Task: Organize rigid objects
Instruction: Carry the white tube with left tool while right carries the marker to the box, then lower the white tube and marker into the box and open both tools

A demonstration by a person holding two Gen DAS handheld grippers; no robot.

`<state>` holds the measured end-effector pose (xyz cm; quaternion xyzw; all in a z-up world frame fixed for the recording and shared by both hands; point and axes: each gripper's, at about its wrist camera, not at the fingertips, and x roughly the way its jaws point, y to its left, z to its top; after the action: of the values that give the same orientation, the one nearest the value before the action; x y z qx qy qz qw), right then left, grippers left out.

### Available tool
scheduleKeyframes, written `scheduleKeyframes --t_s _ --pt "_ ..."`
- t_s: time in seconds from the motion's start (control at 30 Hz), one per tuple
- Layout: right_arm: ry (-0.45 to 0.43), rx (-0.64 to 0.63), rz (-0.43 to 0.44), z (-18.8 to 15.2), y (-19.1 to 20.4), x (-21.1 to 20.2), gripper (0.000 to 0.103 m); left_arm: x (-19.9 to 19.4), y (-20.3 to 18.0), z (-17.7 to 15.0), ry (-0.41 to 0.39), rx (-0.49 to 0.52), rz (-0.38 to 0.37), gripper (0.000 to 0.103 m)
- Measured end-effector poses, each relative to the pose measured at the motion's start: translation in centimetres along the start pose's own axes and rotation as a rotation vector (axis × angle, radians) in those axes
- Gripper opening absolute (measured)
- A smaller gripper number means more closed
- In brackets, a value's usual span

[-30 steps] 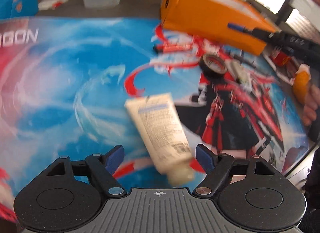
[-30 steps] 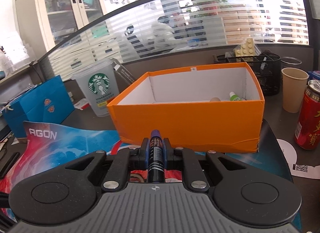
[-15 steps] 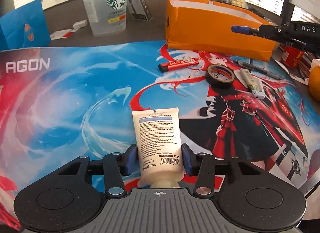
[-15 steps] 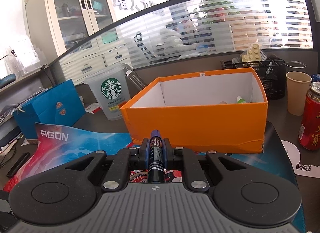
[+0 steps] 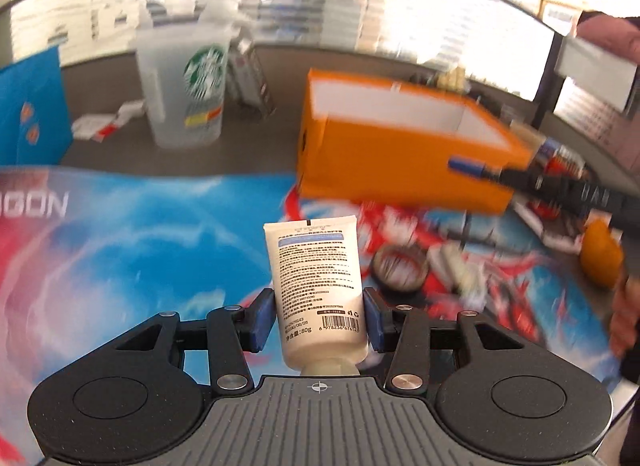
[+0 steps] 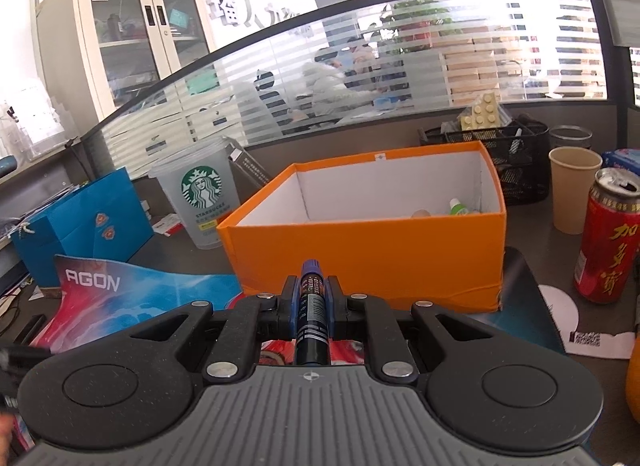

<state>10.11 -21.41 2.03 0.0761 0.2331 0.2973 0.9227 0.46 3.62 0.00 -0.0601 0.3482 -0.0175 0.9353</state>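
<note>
box top (image 6: 384,181) open | cup (image 6: 200,201) left | can (image 6: 610,242) right

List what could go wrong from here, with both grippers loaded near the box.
1. The left gripper pinches the tube near its cap end; the soft body could slip or squeeze out.
2. The right gripper holds the marker low against the box wall; moving forward without lifting could hit it.

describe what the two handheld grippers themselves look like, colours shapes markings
Both look alike: the left gripper and right gripper are matte black plastic with two round discs at the sides, angled linkage bars with silver screws, and a grey ribbed plate bearing a small crosshair mark. The pads are blue. Seen side-on in the left view, the right gripper carries pale lettering too blurred to read. No cables show.
</note>
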Motion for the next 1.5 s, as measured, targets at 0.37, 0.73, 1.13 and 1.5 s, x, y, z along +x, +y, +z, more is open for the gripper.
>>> scheduleKeyframes --t_s 0.37,0.73,1.13,1.5 --pt "-0.03 -0.013 -0.048 2.0 -1.0 0.2 0.012 0.4 -1.9 6.8 -0.102 0.027 -0.086 0.044" --pt "-0.052 -0.06 -0.062 6.7 -1.7 3.3 0.012 6.4 -3.7 14.8 -0.057 0.059 -0.118 0.044" --pt "0.034 -0.076 -0.1 9.6 -3.8 10.7 0.012 16.5 -5.7 18.2 0.085 0.078 -0.085 0.044" --pt "0.174 -0.108 -0.179 7.8 -5.6 16.4 0.013 20.8 -6.2 17.3 0.141 0.098 -0.043 0.044"
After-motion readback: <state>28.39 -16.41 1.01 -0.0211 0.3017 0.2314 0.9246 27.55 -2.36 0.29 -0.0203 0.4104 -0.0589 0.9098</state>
